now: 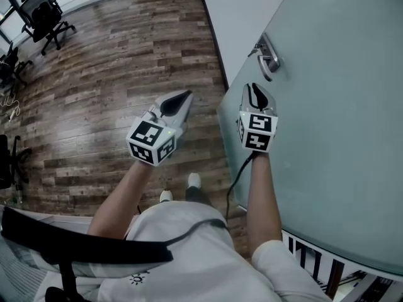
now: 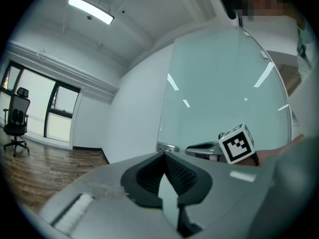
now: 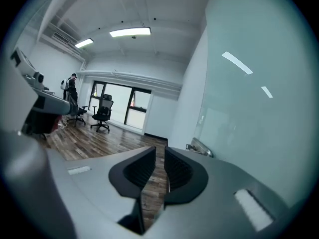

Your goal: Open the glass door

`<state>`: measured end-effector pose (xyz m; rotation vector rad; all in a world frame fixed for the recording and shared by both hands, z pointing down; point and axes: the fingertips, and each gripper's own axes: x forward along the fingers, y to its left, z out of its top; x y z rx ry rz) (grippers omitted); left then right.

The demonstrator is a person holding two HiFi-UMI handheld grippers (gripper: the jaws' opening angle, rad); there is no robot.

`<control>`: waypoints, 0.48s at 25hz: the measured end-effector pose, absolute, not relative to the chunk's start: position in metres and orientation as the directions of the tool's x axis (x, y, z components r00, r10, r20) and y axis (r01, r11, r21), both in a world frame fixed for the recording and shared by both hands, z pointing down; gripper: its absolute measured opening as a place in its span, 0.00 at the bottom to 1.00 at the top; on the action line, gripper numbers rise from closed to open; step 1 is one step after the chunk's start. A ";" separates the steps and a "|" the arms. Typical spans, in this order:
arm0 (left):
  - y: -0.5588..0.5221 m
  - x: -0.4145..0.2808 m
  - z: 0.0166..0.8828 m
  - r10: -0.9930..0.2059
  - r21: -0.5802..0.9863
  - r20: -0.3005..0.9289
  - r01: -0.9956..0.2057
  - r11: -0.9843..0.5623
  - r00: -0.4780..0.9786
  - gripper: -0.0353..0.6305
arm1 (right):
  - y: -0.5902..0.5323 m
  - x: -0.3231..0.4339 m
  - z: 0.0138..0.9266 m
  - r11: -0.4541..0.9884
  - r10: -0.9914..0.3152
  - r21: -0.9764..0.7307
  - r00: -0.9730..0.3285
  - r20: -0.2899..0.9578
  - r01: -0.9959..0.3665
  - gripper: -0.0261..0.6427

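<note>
The frosted glass door (image 1: 340, 106) fills the right side of the head view, its free edge near my right gripper. Its metal lever handle (image 1: 269, 58) sits just beyond my right gripper (image 1: 255, 92), which is apart from it; the jaws stand a narrow gap apart with nothing between them (image 3: 159, 151). The handle (image 3: 202, 147) shows ahead and to the right in the right gripper view. My left gripper (image 1: 182, 96) hangs over the wood floor left of the door edge, jaws shut and empty (image 2: 163, 156). In the left gripper view the handle (image 2: 202, 147) lies beside the right gripper's marker cube (image 2: 235, 143).
A white wall (image 1: 239, 11) meets the door's far side. Wood floor (image 1: 113, 74) spreads to the left, with office chairs (image 1: 44, 14) at the far left by the windows. A person (image 3: 72, 83) stands far off by more chairs (image 3: 102, 113). A dark bar (image 1: 82, 244) crosses below.
</note>
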<state>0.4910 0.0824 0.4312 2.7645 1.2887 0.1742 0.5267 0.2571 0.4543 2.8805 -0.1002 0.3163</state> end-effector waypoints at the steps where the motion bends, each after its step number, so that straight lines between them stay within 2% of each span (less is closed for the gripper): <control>1: 0.077 0.486 0.429 0.767 0.125 0.061 0.757 -0.641 0.639 0.06 | 0.249 0.519 0.450 -0.971 -0.054 0.218 0.976 0.211 -0.101 0.13; 12: 0.023 0.426 0.407 0.781 0.081 0.012 0.778 -0.623 0.624 0.06 | 0.154 0.417 0.409 -0.971 -0.224 0.063 0.970 0.098 -0.231 0.07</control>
